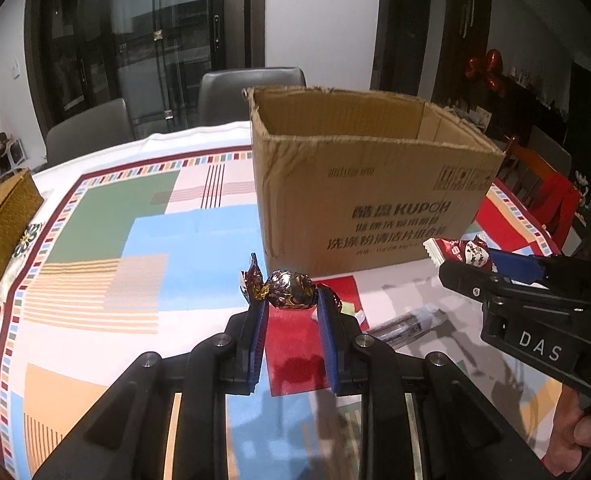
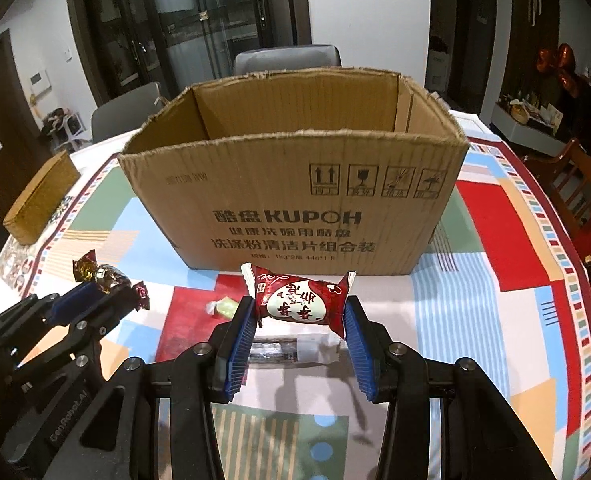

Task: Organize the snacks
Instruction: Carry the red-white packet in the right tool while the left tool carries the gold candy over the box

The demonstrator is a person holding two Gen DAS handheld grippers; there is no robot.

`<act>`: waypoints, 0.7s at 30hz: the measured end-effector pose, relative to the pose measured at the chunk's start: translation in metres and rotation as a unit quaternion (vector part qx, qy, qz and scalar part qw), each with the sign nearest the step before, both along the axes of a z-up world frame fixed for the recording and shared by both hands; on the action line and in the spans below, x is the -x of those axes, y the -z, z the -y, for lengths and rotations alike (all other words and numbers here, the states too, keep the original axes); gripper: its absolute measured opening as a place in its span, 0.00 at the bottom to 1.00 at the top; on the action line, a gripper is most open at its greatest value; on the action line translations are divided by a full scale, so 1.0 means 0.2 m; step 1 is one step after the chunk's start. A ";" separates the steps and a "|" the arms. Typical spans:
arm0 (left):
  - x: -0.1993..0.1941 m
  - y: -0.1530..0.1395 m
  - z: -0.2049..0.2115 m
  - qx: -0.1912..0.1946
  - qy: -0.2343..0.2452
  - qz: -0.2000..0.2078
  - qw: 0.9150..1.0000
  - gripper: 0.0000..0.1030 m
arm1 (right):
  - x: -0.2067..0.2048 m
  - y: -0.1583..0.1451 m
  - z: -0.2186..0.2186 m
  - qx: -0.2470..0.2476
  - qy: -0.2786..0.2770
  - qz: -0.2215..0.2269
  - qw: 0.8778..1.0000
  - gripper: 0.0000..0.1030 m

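Above tabletop, 6 o'clock of box: left hand-held gripper clamps candy, right hand-held gripper clamps packet; long axes 9–3.

Indoor artificial light from overhead; scene evenly lit, room behind dim. Soft multiple shadows cast on tablecloth beneath grippers. Strong fisheye bending at edges, corners vignetted black. Mild softness, compression smear noted; glare on glass doors.

I see a corrugated cardboard box, matt and ragged along its torn rim. The tablecloth looks like smooth printed cloth. The candy is in crinkled, shiny foil — the red snack packet is glossy plastic film. A woven box looks rough.
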State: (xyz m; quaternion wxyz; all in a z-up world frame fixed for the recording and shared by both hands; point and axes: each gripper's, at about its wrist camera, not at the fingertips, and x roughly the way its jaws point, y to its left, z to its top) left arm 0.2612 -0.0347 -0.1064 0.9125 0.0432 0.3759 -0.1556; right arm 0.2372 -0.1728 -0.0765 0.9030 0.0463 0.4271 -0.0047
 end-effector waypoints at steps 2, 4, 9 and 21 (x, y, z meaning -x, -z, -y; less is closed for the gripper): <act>0.00 -0.02 0.01 0.001 0.000 0.004 1.000 0.24 | 0.00 0.00 0.00 -0.001 0.000 0.004 1.000 0.44; 0.01 -0.05 0.01 0.002 -0.001 0.009 1.000 0.24 | 0.01 -0.02 0.00 -0.001 0.000 0.008 1.000 0.44; 0.01 -0.10 0.02 0.005 0.000 0.019 1.000 0.24 | 0.03 -0.06 0.02 -0.003 0.001 0.019 1.000 0.44; -0.01 -0.25 0.05 0.016 0.008 0.043 0.999 0.24 | 0.04 -0.21 0.06 -0.002 0.006 0.046 0.999 0.44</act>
